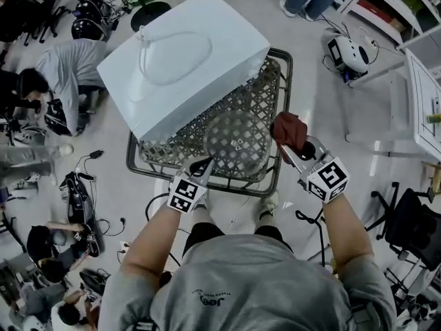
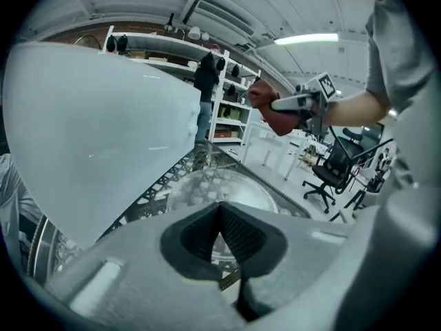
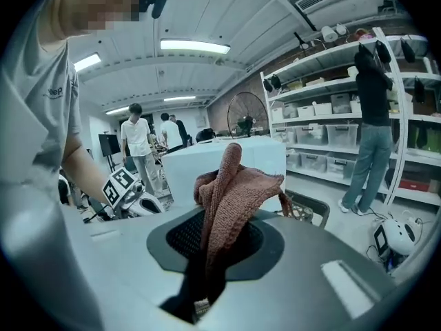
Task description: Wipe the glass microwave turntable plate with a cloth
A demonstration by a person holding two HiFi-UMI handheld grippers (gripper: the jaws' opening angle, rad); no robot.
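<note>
The round glass turntable plate (image 1: 238, 142) lies over the mesh top of a metal cart (image 1: 282, 119), in front of the white microwave (image 1: 182, 61). My left gripper (image 1: 204, 165) is shut on the plate's near left rim. In the left gripper view the plate (image 2: 220, 192) spreads out just beyond the closed pads (image 2: 222, 216). My right gripper (image 1: 293, 149) hangs at the plate's right side, apart from it, shut on a reddish-brown knitted cloth (image 1: 289, 129). The cloth (image 3: 231, 198) bunches up out of the jaws (image 3: 207, 254). From the left gripper, the cloth (image 2: 275, 116) shows up high.
The microwave (image 2: 89, 129) fills the cart's far left half. People sit and crouch on the floor at the left (image 1: 62, 81). A black office chair (image 1: 413, 219) and a white table (image 1: 424, 102) stand to the right. Storage shelves (image 3: 344, 116) line the wall.
</note>
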